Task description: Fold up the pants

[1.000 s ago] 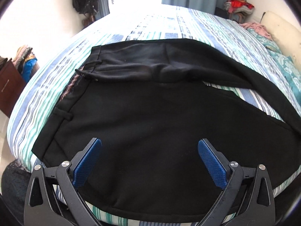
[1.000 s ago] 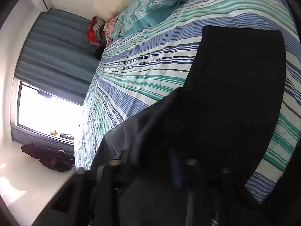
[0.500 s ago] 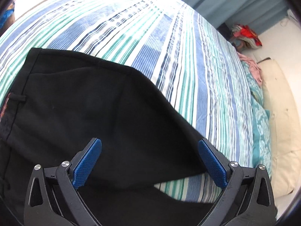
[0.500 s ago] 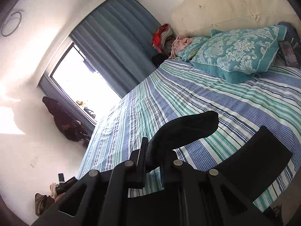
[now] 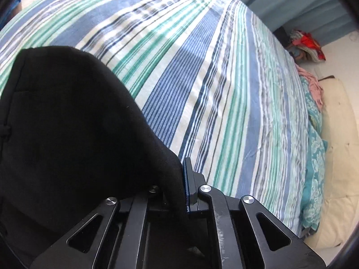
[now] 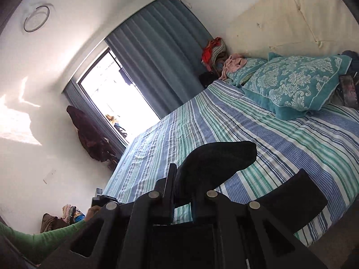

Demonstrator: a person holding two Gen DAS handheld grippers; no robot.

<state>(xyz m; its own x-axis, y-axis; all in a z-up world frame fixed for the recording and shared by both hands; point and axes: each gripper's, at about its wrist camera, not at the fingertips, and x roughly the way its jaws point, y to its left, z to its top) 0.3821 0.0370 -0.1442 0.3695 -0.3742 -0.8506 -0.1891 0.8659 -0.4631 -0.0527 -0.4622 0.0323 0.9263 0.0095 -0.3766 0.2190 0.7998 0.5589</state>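
Left wrist view. I see my left gripper (image 5: 182, 192) clamped on a fold of the black pants (image 5: 74, 134), with the blue pad of one finger (image 5: 187, 190) pressed against the cloth. The pants fill the left half of the view and rise over the striped bed sheet (image 5: 224, 89). At right lie teal patterned pillows (image 5: 314, 174) beside a cream headboard (image 5: 338, 157); a blue curtain (image 5: 280, 2) hangs beyond.

A home bedroom: striped bed (image 6: 258, 125), pillow (image 6: 296, 83), window curtain (image 6: 161, 58).
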